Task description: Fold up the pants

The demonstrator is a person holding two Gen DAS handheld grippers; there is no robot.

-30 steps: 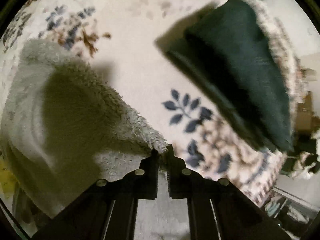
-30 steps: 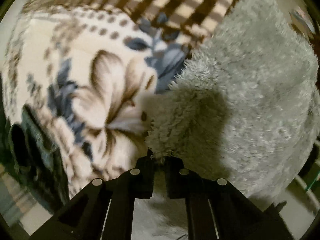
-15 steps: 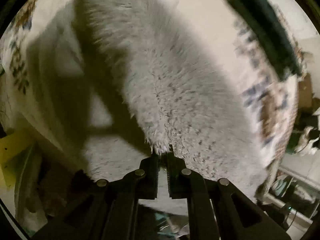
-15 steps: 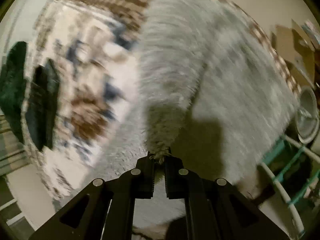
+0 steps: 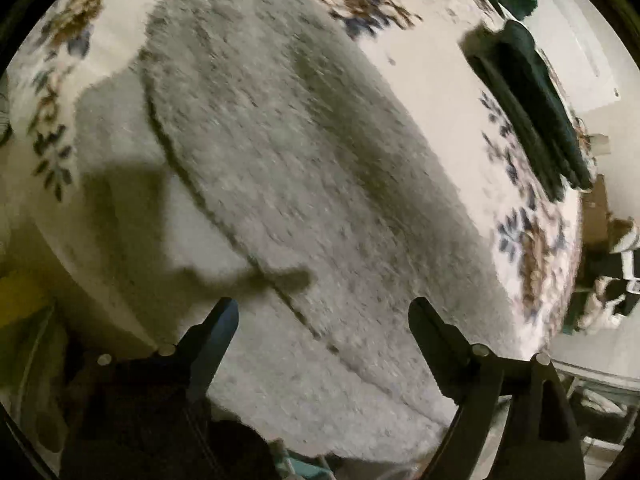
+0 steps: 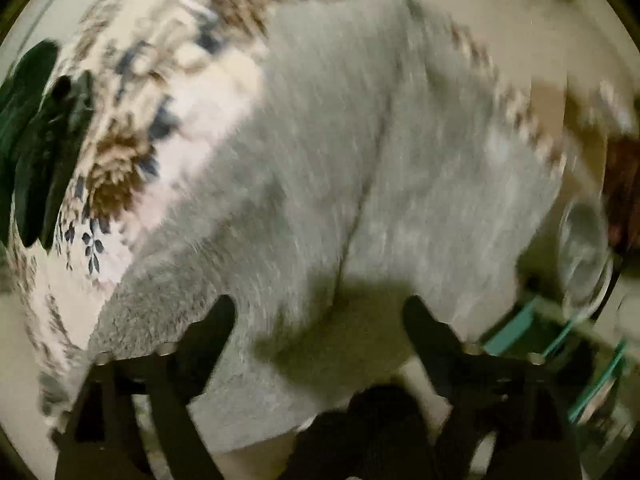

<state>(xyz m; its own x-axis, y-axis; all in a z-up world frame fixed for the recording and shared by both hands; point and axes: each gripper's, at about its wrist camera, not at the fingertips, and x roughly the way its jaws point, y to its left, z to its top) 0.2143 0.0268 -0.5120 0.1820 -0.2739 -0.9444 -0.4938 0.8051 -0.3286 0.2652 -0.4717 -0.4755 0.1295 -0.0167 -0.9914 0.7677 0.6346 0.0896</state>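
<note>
The fluffy grey pants (image 5: 304,184) lie spread flat on the floral bedspread (image 5: 432,44), folded over with a layered edge running diagonally. They also fill the right wrist view (image 6: 344,168). My left gripper (image 5: 323,312) is open and empty, just above the near edge of the pants. My right gripper (image 6: 319,310) is open and empty, above the pants near the bed's edge. Both views are motion-blurred.
A stack of folded dark green clothes (image 5: 532,116) lies at the far right of the bed, also in the right wrist view (image 6: 36,140) at left. A teal-and-white rack (image 6: 576,336) and a fan stand beside the bed at right.
Both grippers were shut on the pants' edge and carried it across the bed. Now both have opened and let go, and the pants lie flat.
</note>
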